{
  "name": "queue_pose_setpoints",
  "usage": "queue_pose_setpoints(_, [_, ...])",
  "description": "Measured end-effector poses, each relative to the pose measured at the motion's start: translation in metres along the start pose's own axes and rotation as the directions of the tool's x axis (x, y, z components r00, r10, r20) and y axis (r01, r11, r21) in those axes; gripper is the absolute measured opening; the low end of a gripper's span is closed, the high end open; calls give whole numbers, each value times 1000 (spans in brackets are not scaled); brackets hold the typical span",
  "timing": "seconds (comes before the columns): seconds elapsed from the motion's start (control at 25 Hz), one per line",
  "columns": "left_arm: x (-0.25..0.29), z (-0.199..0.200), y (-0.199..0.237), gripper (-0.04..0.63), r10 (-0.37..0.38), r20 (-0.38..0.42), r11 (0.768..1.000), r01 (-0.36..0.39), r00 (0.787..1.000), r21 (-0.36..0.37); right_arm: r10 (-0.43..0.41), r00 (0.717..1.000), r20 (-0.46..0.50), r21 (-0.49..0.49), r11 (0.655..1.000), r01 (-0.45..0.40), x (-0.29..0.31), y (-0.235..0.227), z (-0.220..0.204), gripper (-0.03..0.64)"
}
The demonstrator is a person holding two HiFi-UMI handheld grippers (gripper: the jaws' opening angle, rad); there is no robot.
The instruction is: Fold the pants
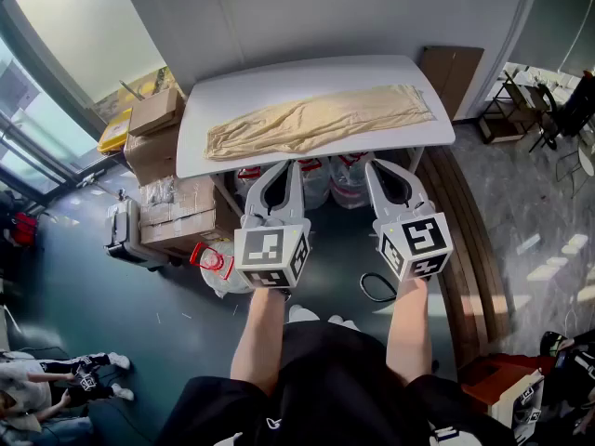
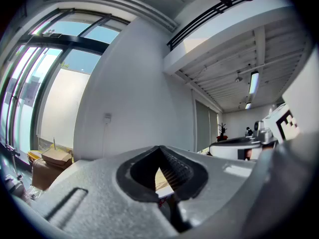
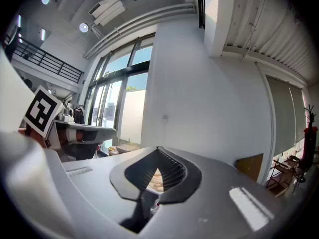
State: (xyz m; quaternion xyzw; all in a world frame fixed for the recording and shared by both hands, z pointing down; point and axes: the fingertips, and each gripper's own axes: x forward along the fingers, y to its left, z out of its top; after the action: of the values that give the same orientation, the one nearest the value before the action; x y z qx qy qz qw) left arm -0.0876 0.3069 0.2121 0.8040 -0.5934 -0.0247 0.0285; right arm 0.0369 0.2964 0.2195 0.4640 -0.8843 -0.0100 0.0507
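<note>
matt cloth pants (image 1: 321, 119), smooth tbl (image 1: 279, 82)

Pants (image 1: 316, 119), on table: plain pale tan. Table (image 1: 279, 77): white. My left gripper (image 1: 287, 164), right gripper (image 1: 376, 164), before table: light grey with black-and-white square markings.

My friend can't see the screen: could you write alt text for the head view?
Beige pants lie stretched along a white table. Near its front edge a person holds the left gripper and right gripper, both shut and empty.
</note>
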Motion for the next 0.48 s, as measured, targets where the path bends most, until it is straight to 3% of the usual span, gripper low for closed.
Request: queue_pose_setpoints(0.48, [-3,-11,21,3,8,-14,1000,-8,1000,-16,12,1000,-5,-21,1000,-12,16,16,-3,3])
